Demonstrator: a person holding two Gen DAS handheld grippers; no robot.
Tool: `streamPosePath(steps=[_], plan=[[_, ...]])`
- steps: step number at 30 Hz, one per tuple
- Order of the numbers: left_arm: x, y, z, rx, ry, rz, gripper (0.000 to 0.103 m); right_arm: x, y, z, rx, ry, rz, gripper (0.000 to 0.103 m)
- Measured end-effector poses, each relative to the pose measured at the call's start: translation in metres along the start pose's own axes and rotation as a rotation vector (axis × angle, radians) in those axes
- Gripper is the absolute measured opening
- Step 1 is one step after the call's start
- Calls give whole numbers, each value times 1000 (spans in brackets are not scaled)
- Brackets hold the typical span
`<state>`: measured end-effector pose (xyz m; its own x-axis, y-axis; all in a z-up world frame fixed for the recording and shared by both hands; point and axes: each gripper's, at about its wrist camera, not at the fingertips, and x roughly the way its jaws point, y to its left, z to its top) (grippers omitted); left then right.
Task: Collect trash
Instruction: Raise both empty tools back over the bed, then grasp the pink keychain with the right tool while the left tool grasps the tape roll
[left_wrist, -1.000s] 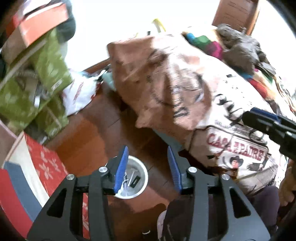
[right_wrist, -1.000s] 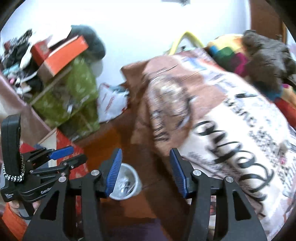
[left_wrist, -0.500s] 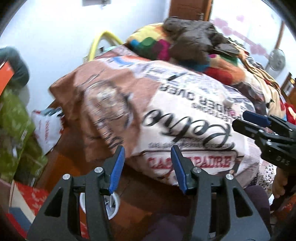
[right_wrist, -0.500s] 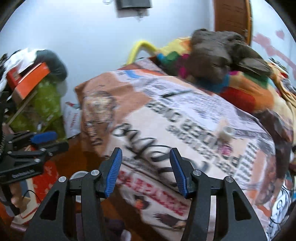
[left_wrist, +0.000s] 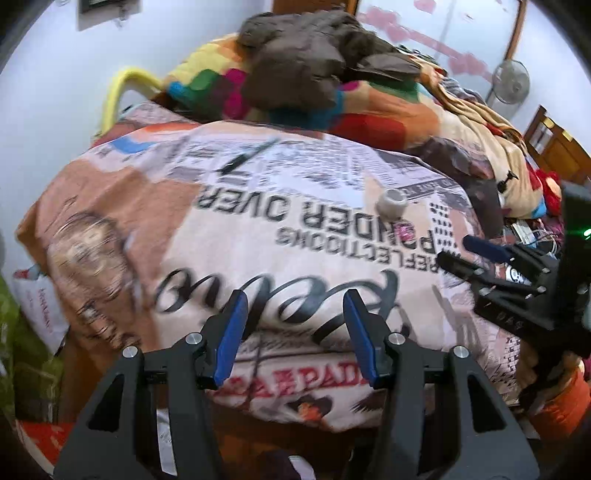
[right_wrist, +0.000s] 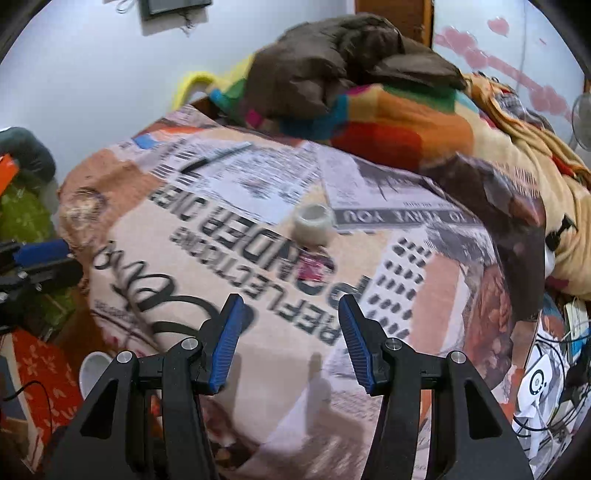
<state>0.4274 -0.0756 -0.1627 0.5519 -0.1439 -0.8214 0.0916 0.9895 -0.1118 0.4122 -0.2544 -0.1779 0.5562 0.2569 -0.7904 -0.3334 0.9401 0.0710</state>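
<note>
Trash item: a small pale cup-like roll (right_wrist: 312, 224), possibly a spent tape core, lies on the newsprint-patterned bedspread (right_wrist: 229, 236), on the bed's flat top a little short of the brown garment (right_wrist: 343, 55) heaped on the striped blanket.

Beside it: a tiny pink scrap (right_wrist: 314, 266), touching or just below the roll; too blurred to identify.

Handling: the roll looks light, hollow and fairly stiff. It could tip or skid on soft cloth. A pinch across its outer wall, or one finger inside the rim, seems the safest hold.

Left gripper (left_wrist: 293, 336): blue-padded jaws half apart and empty, hovering over the bedspread's near edge, well short of the roll (left_wrist: 392, 204).

Right gripper (right_wrist: 288, 341): jaws half apart, nothing between them, aimed almost straight at the roll.

Right view only: the rim of a white bin (right_wrist: 90, 363) down at the bedspread's near-left corner, a likely drop point; tangled cables and a white device to the bedspread's right.

Left view only: a standing fan (left_wrist: 511, 82) beyond the bedspread's far right, and the right gripper seen side-on past the roll.
</note>
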Motion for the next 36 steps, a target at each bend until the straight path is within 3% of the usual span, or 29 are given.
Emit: streamPosePath(steps=[7,13,19,29,36], plan=[[35,-29,28,66,4,-42,53,30,-17,7,-4,2,-6,49],[65,-34,49,56,29,-76,53,50,-16,15,-44,-25,10,48],[87,-36,69,41,47,-126,53,65,-8,13,-102,-31,-26,20],[123,-55,88,34,108,-242,53,53,-29,3,-48,-4,58,19],[136,-81,95,58,95,-240,53,44,-39,-8,0,3,84,19]])
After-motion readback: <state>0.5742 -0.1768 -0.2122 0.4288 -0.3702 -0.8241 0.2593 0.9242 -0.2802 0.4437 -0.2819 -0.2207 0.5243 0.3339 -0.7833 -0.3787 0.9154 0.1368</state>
